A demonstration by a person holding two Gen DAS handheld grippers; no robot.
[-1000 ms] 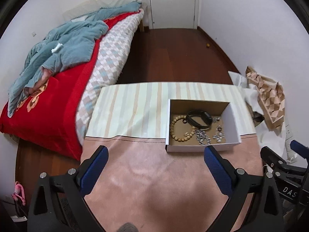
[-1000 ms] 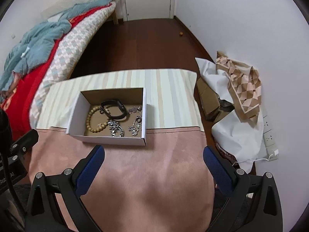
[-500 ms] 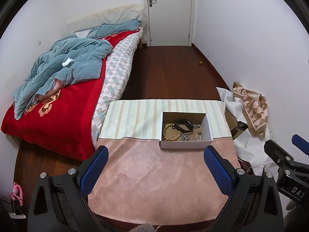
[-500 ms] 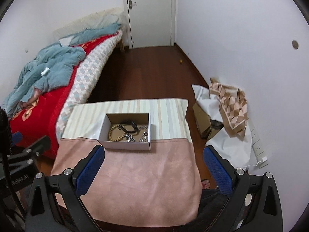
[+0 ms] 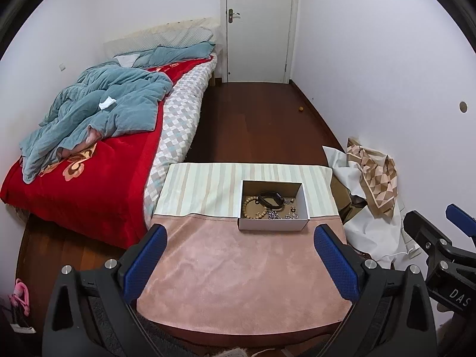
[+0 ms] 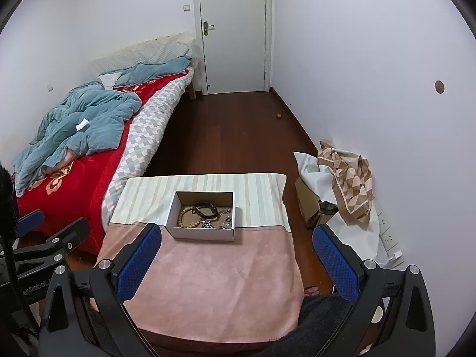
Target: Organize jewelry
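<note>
Jewelry lay inside the cardboard box (image 5: 273, 221) on the table (image 5: 238, 267): a wooden bead bracelet (image 5: 251, 207) at the box's left, a black band (image 5: 270, 200) toward its far wall, small silver pieces (image 5: 275, 214) near its front. You held your left gripper (image 5: 240, 263) and right gripper (image 6: 236, 263) well short of the box, above the pink cloth (image 6: 214, 279), both with jaws spread wide and empty. Beyond the box lay striped cloth (image 5: 205, 190).
</note>
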